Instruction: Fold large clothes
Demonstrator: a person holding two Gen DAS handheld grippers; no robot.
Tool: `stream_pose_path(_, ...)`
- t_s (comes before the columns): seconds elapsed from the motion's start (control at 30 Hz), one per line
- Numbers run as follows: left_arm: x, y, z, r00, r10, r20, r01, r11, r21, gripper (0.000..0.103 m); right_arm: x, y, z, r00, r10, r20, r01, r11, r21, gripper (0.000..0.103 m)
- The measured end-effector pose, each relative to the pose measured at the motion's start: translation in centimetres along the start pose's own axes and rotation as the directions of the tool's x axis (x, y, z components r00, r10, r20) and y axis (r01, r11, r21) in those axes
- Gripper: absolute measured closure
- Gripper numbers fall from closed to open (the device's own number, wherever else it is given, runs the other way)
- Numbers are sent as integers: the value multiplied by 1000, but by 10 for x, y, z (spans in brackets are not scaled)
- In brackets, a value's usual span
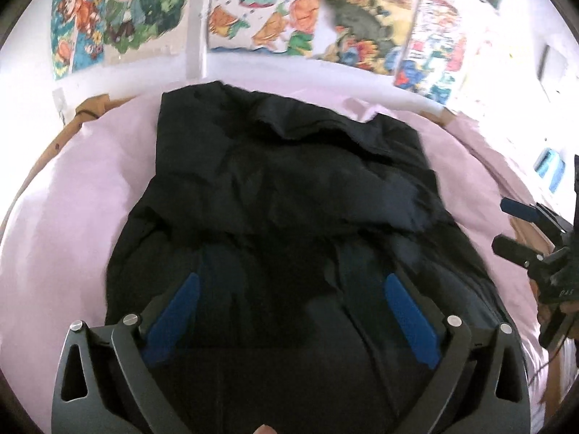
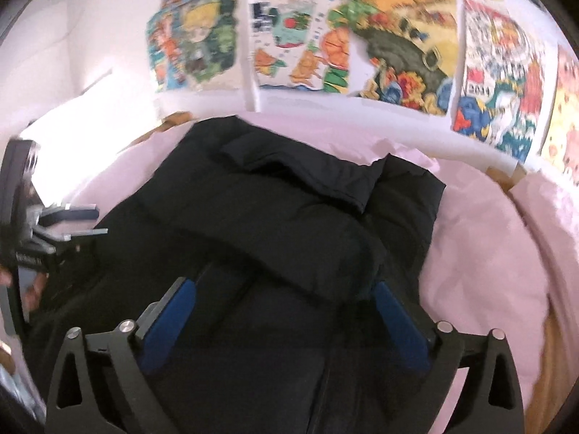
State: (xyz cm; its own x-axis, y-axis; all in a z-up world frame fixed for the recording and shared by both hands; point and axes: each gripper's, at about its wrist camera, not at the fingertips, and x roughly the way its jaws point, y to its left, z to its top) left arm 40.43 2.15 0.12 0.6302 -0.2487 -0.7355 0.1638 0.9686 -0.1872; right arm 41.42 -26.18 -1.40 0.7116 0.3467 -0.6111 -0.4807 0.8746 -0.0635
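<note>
Black coat [image 1: 289,188]: partly folded, lying on pink bed sheet [image 1: 83,195]
Left tongs [image 1: 289,289]: spread wide, holding nothing
Right tongs [image 2: 286,296]: spread wide, holding nothing

The black jacket [image 1: 289,188] fills the bed's middle. Bare pink sheet [image 1: 83,195] lies free left and right of the jacket; beyond the jacket, the postered wall [image 1: 282,18] blocks passage.

Your two wrist cameras sit side by side, both looking forward and down from close above the black coat [image 1: 289,188] on the pink bed [image 1: 90,188], and both see the picture wall [image 2: 362,54] behind.
</note>
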Motion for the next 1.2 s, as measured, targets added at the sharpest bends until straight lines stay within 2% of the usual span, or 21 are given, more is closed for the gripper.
stream_pose_path(0.13,-35,-14,-15,1000,-10,23,9,1000,18,2,-33,22,-17,999,16,-28,-17,1000,-16,0)
stream_pose_path(0.33,-68,-32,-35,1000,-8,12,8,998,62,2,-64,50,-36,995,-13,-95,11,1000,-24,0)
stream_pose_path(0.63,-93,-34,-83,999,3,39,-9,987,161,2,-100,91,-57,989,-23,-149,21,1000,-15,0)
stream_pose_path(0.73,-99,-28,-96,996,46,77,-64,965,254,2,-103,102,-70,988,-28,-150,20,998,-54,0)
stream_pose_path(0.9,-104,-19,-116,987,74,145,-122,927,354,2,-99,116,-82,978,-106,-180,59,967,-247,0)
stream_pose_path(1.0,-99,-12,-121,991,61,118,-102,915,390,2,-89,112,-91,959,-118,-257,44,960,-276,0)
stream_pose_path(1.1,-97,-13,-124,999,12,48,-31,907,420,2,-79,106,-100,935,-95,-341,-7,958,-287,0)
stream_pose_path(1.13,-97,-16,-125,999,-2,37,-15,899,437,2,-77,106,-103,928,-87,-362,-26,955,-294,0)
stream_pose_path(1.2,-97,-24,-131,1000,-24,11,15,862,506,2,-75,107,-110,912,-67,-405,-76,942,-328,0)
